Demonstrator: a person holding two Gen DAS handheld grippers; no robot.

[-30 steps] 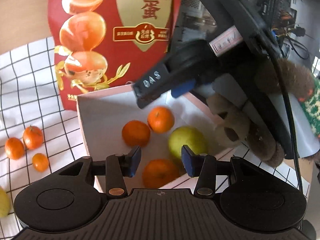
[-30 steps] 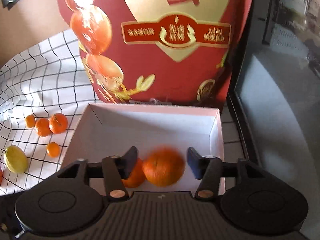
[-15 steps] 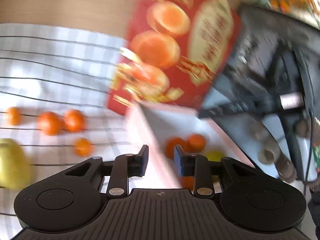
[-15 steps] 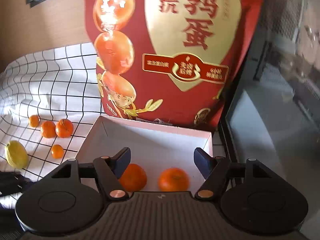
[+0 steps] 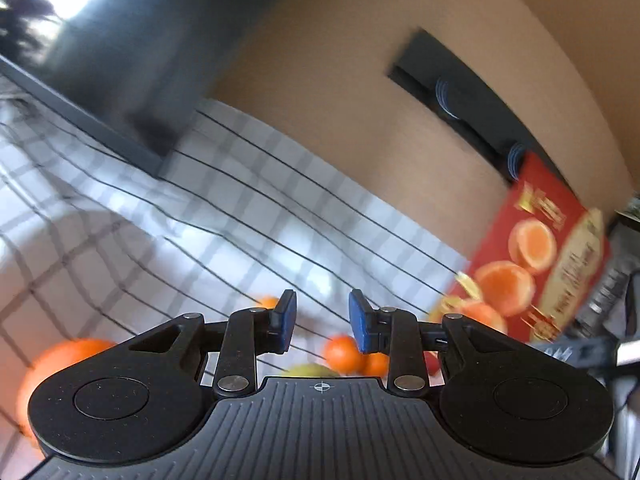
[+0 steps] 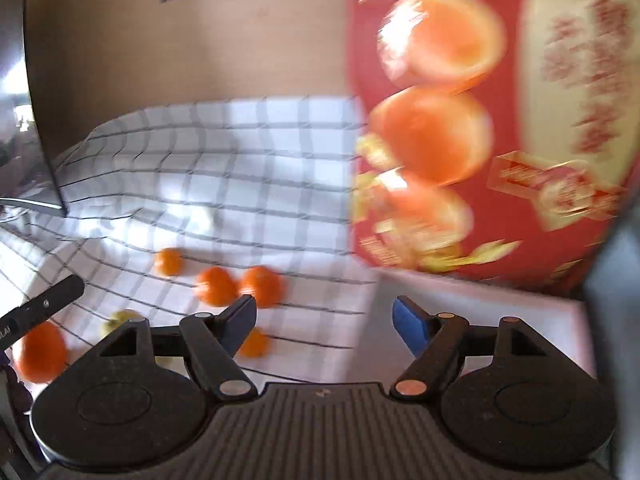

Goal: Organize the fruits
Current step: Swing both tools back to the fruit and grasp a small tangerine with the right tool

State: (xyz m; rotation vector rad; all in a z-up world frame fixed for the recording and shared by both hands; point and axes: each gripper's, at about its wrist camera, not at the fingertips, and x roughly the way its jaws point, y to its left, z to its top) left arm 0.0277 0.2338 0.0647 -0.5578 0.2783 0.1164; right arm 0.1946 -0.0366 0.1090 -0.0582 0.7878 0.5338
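- Now both wrist views have swung off the white box [image 6: 480, 304] toward the checked cloth [image 6: 240, 168]; a fresh pick looks next.
- Left gripper [image 5: 322, 326] has narrowed, fingers parted, empty; right gripper [image 6: 324, 322] splayed wide, empty.
- Loose oranges [image 6: 216, 286] and a yellow-green fruit [image 6: 120, 318] remain on the cloth, outside the box.

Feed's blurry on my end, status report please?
Left gripper open, empty. Right gripper open, empty. Loose oranges and a yellow fruit on checked cloth, left of white box. Nothing blocking.
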